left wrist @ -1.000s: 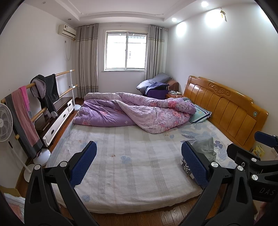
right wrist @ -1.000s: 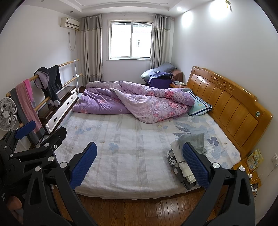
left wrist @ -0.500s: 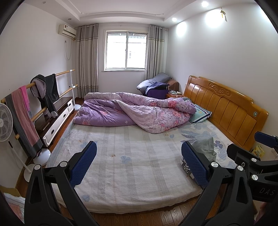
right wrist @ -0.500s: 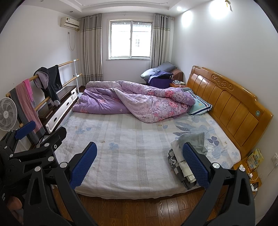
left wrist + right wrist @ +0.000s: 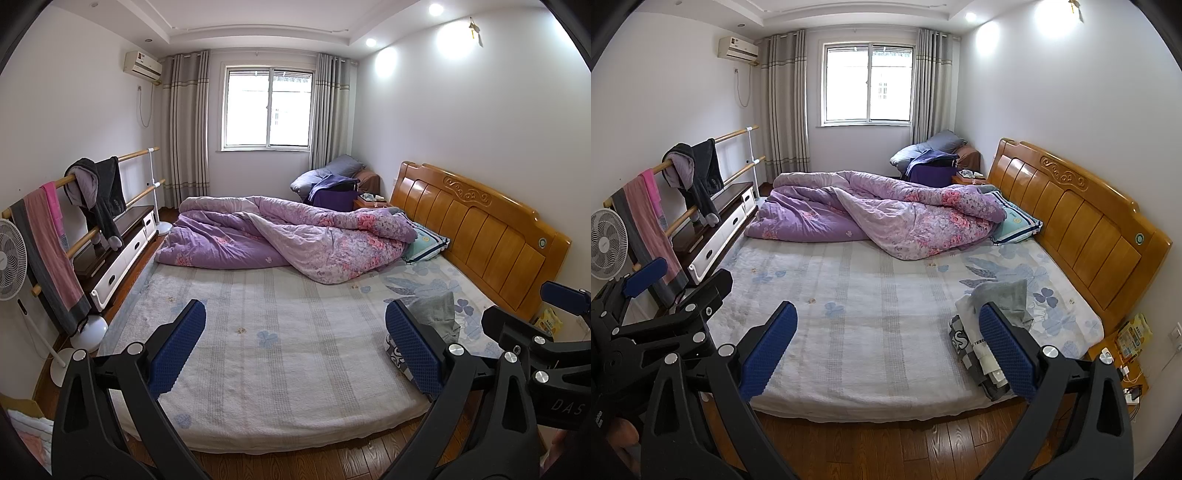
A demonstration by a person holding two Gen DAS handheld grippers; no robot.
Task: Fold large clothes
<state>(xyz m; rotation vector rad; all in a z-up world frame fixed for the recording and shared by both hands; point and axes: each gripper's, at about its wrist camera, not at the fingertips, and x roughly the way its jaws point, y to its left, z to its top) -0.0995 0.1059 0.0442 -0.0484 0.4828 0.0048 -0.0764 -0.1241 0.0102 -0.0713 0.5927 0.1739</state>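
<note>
Left tool (image 5: pixel 295 352), right tool (image 5: pixel 888 352): both spread wide, empty, facing the bed (image 5: pixel 849 295). Clothes pile (image 5: pixel 988 332): stacked at near right corner, grey garment crumpled on top. Stage undeterminable.

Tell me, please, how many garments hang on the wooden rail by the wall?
2 visible: a dark grey garment bunched over the top rail, and a pink-and-grey towel-like piece nearer the fan. Others may be hidden.

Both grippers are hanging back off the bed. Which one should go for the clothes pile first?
Right, probably. The clothes pile lies at the bed's near right corner, just behind the right gripper's right finger. From the left gripper it sits further right, mostly hidden. Both are open and empty.
</note>
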